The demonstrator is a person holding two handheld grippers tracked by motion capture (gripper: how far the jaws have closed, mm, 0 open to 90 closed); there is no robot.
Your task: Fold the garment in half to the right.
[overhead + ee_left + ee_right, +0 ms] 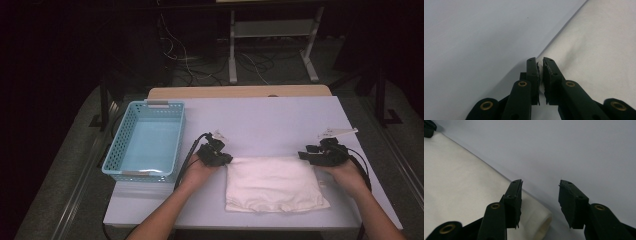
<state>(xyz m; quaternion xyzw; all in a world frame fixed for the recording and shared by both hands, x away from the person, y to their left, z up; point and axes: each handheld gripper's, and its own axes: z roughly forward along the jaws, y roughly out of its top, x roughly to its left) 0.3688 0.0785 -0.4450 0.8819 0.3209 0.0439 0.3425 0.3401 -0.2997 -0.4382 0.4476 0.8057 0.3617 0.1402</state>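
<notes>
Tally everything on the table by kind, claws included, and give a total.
White folded cloth: 1
Light blue basket: 1
Black claws: 2, the left claw shut on the cloth's far left corner, the right claw open at its far right corner
Total: 4

High view looks forward and down over table; both gripper views sit close, sharing the folded cloth.

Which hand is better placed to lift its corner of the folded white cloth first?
The left. Its tongs are shut on the cloth's far corner. The right tongs stand open around the other far corner, not yet gripping.
</notes>
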